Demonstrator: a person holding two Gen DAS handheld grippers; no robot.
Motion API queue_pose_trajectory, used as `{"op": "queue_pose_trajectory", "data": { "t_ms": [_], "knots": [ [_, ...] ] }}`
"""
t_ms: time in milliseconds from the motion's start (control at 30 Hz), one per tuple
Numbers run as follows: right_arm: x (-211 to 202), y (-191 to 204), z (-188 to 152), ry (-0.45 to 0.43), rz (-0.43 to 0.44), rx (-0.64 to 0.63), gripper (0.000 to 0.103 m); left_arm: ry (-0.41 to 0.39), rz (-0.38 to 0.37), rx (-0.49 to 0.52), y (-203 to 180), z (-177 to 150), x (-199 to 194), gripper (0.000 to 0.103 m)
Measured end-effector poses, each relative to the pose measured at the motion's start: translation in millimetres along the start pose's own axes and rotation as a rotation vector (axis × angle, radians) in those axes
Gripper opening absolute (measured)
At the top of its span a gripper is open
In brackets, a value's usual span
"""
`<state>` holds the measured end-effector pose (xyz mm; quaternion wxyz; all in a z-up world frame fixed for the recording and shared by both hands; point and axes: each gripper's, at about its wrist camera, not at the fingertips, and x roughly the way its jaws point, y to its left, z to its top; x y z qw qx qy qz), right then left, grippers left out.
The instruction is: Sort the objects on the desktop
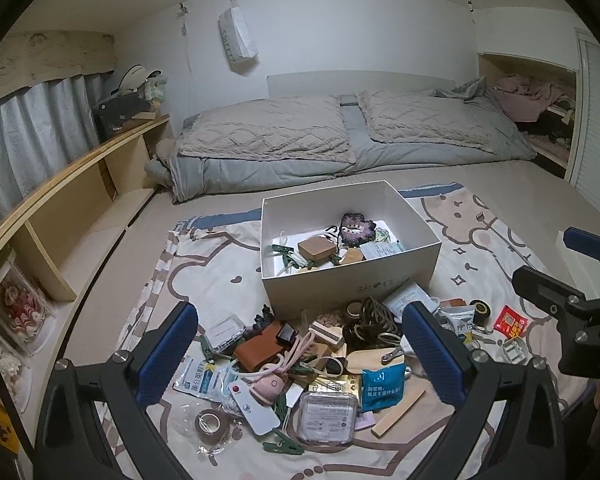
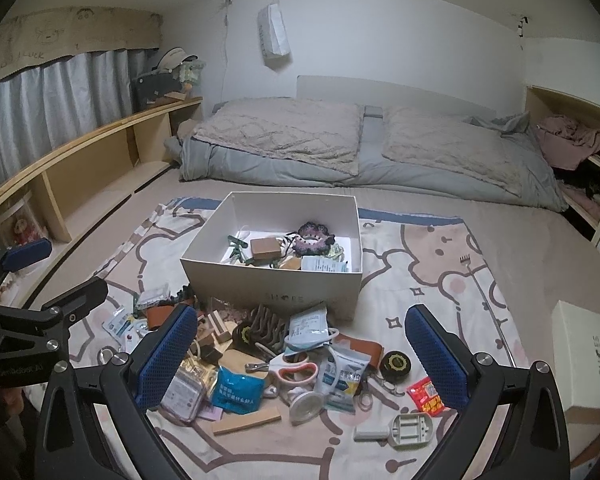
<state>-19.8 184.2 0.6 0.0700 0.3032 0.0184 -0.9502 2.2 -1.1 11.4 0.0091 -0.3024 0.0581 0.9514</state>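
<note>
A white shoe box (image 1: pixel 352 286) (image 2: pixel 274 284) stands open on a cartoon-print cloth (image 1: pixel 204 276) (image 2: pixel 428 276), holding a brown block (image 1: pixel 317 249) (image 2: pixel 265 249), green clips and a fuzzy purple item (image 1: pixel 354 227). In front of it lies a heap of small objects: a blue sachet (image 1: pixel 382 388) (image 2: pixel 238 390), a wooden strip (image 1: pixel 398 410) (image 2: pixel 247 424), a clear case (image 1: pixel 327 416), a brown leather pouch (image 1: pixel 260 348), scissors (image 2: pixel 296 368), a black tape roll (image 2: pixel 396 364). My left gripper (image 1: pixel 300 352) hangs open above the heap. My right gripper (image 2: pixel 300 354) is open too, with nothing held.
A box lid (image 2: pixel 586 352) lies at the cloth's right edge. A red packet (image 2: pixel 426 396) and a white plastic holder (image 2: pixel 410 430) rest near the right finger. Folded bedding (image 1: pixel 340 136) lies behind the box; a wooden shelf (image 1: pixel 72 216) runs along the left.
</note>
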Motion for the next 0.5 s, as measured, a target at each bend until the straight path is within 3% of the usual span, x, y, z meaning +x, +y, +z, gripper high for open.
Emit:
{"op": "queue_pose_trajectory", "data": {
  "t_ms": [500],
  "knots": [
    [0.3, 1.4, -1.8, 0.006, -0.002, -0.008, 0.103, -0.006, -0.004, 0.011, -3.6, -4.1, -1.0, 0.103]
  ]
}}
